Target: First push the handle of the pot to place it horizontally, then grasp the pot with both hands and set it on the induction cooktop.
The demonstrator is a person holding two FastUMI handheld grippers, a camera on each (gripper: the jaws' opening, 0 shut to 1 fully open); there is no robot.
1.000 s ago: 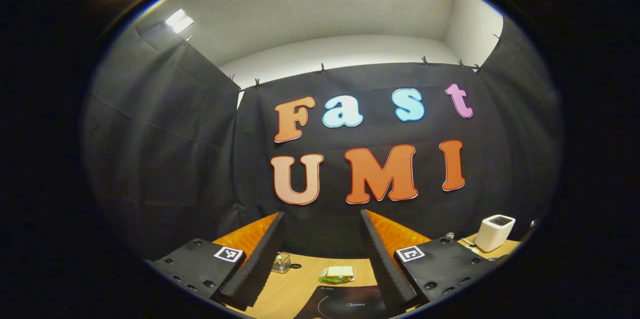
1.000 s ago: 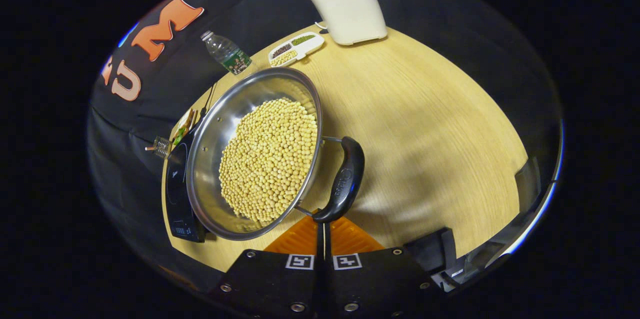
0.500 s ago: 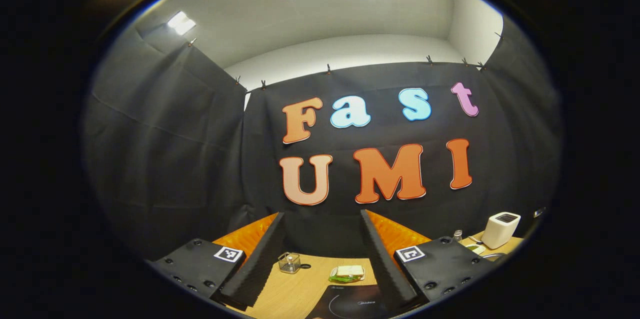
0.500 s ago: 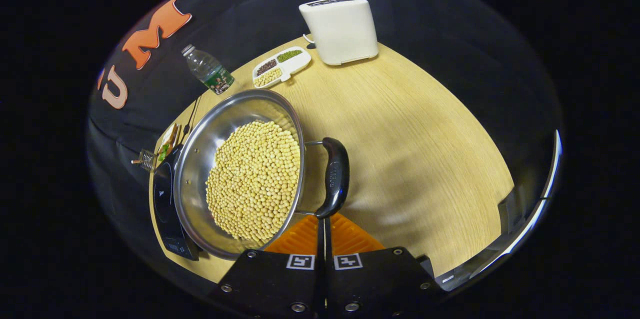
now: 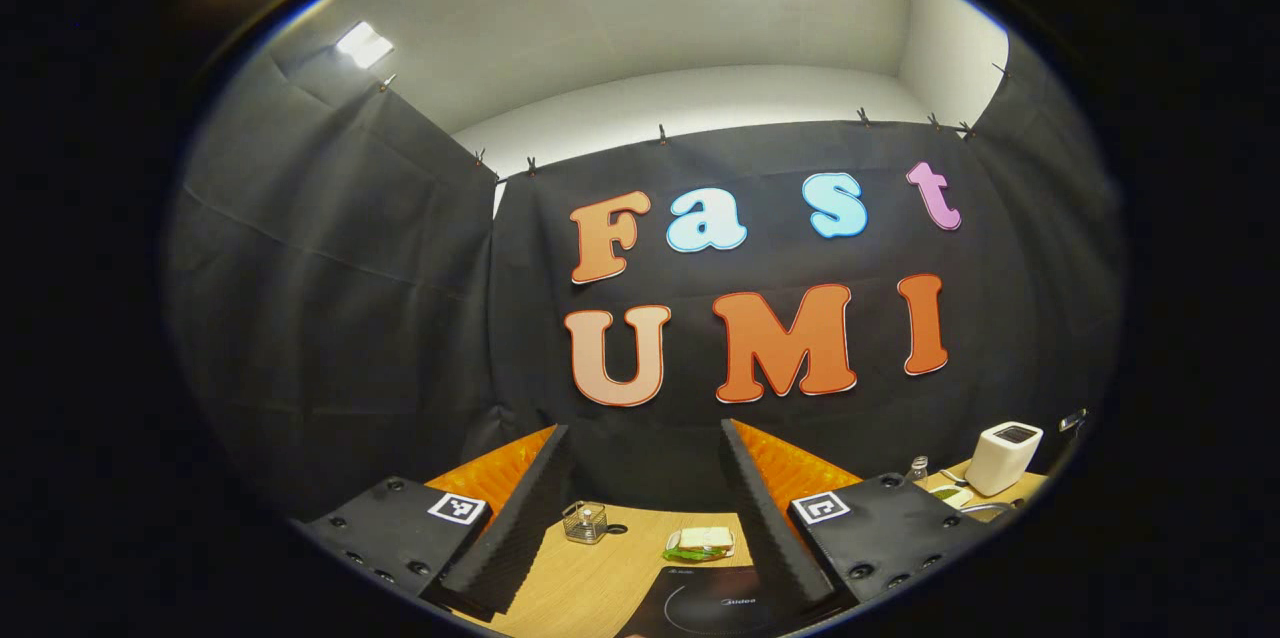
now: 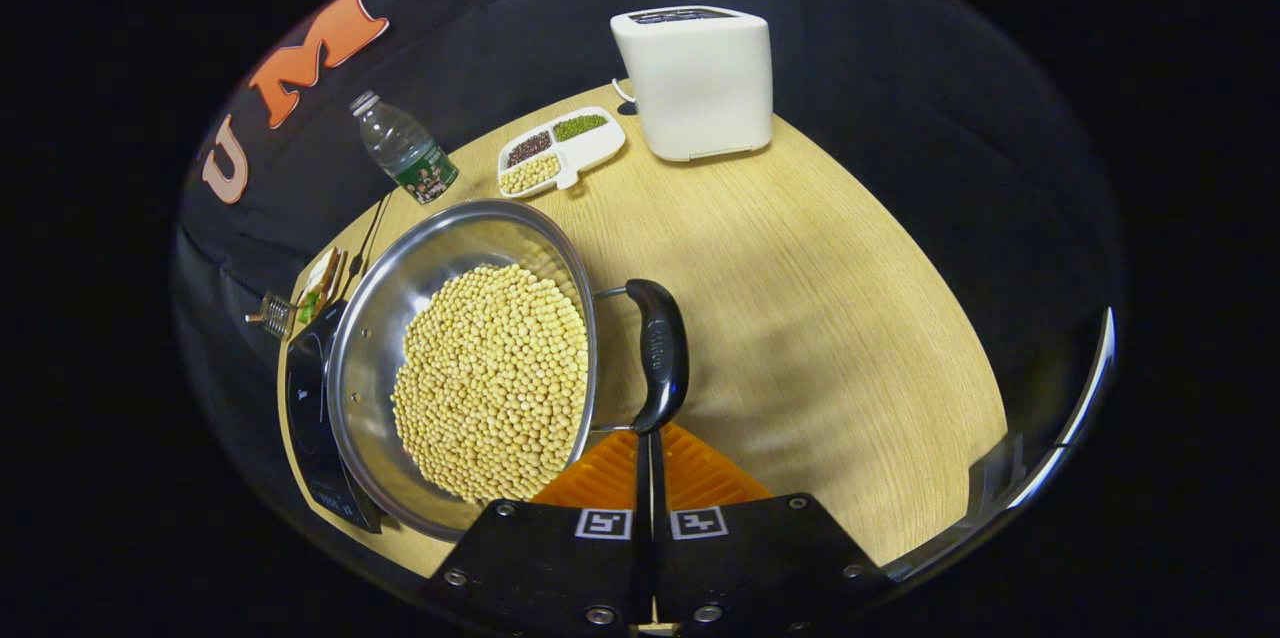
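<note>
In the right gripper view a steel pot [image 6: 430,248] full of yellow beans sits on the wooden table, its left side over the black induction cooktop [image 6: 305,408]. The pot's black handle [image 6: 660,353] sticks out on the right of the rim. My right gripper [image 6: 648,438] is shut, its fingers pressed together with nothing between them, and their tips meet the near end of the handle. In the left gripper view my left gripper [image 5: 644,430] is open and held high, facing the booth wall, with the cooktop [image 5: 715,608] below it.
At the table's far side stand a white appliance [image 6: 700,78], a divided tray of beans [image 6: 560,148] and a water bottle [image 6: 400,153]. A small wire basket [image 5: 585,521] and a plate with a sandwich [image 5: 700,545] lie beyond the cooktop. Bare wood lies right of the pot.
My shut right gripper has stayed at the handle's end while the handle swung round and the pot turned. The left gripper's view has drifted slightly; it stays open.
</note>
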